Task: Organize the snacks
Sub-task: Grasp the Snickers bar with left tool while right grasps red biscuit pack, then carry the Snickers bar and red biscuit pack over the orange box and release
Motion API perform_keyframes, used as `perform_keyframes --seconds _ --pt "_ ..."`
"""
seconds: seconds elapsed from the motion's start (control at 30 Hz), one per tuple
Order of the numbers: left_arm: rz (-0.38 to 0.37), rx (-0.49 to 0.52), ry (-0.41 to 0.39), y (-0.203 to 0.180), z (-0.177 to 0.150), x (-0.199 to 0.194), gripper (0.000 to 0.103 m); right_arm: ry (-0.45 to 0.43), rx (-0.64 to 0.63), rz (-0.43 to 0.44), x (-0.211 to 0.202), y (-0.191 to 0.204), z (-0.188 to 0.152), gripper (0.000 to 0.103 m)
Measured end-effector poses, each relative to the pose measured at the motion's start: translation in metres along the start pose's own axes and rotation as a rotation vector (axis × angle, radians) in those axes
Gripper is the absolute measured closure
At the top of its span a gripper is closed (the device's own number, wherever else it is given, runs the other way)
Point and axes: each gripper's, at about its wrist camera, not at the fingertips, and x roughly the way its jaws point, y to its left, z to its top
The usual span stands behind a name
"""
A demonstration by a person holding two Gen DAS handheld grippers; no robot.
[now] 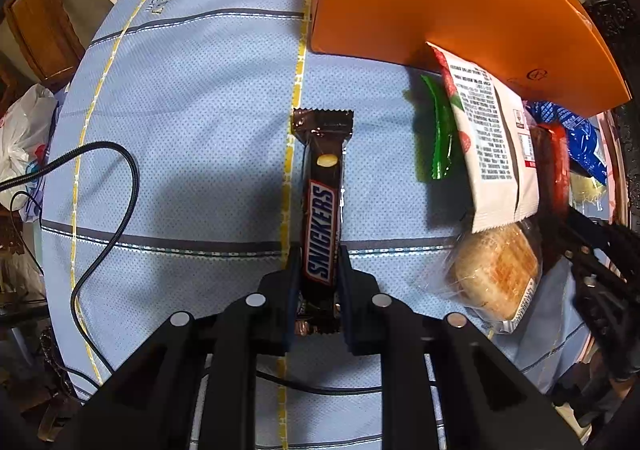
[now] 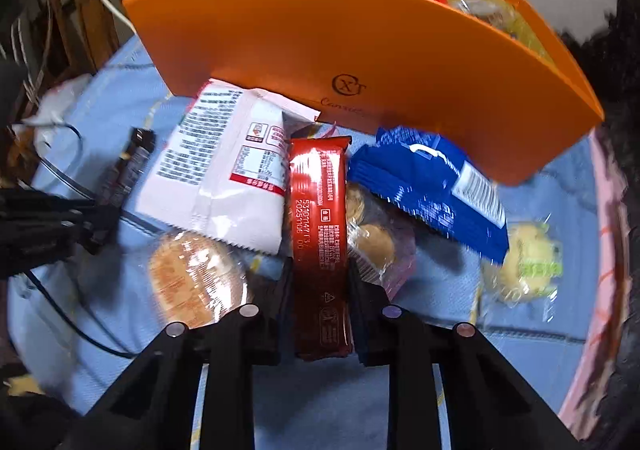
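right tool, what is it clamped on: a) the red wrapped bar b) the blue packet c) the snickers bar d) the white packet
a: in the right wrist view the right tool has its fingers pressed on both sides of the red wrapped bar; the blue packet and white packet lie apart on the cloth, and the Snickers bar sits in the left tool.

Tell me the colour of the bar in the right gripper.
Red bar, clearest in the right wrist view.
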Motion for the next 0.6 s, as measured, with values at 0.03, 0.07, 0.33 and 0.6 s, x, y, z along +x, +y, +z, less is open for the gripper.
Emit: perform_keyframes --seconds 0.03,0.07,0.33,0.6 --pt "-0.004 -0.003 0.001 0.0 0.001 -0.001 0.086 -0.017 0.034 0.044 -0.01 -0.007 -0.002 0.079" --pt "-0.011 -0.009 0.001 0.003 0.001 -0.001 0.086 -0.028 0.053 0.066 -0.018 -0.012 -0.005 0.079" --pt "-0.016 -0.007 -0.004 0.004 0.006 -0.005 0.086 -0.059 0.127 0.123 -0.057 -0.039 -0.026 0.079" --pt "-0.074 0.04 -0.088 -0.01 -0.002 -0.046 0.086 -0.068 0.121 0.127 -0.064 -0.032 -0.036 0.079"
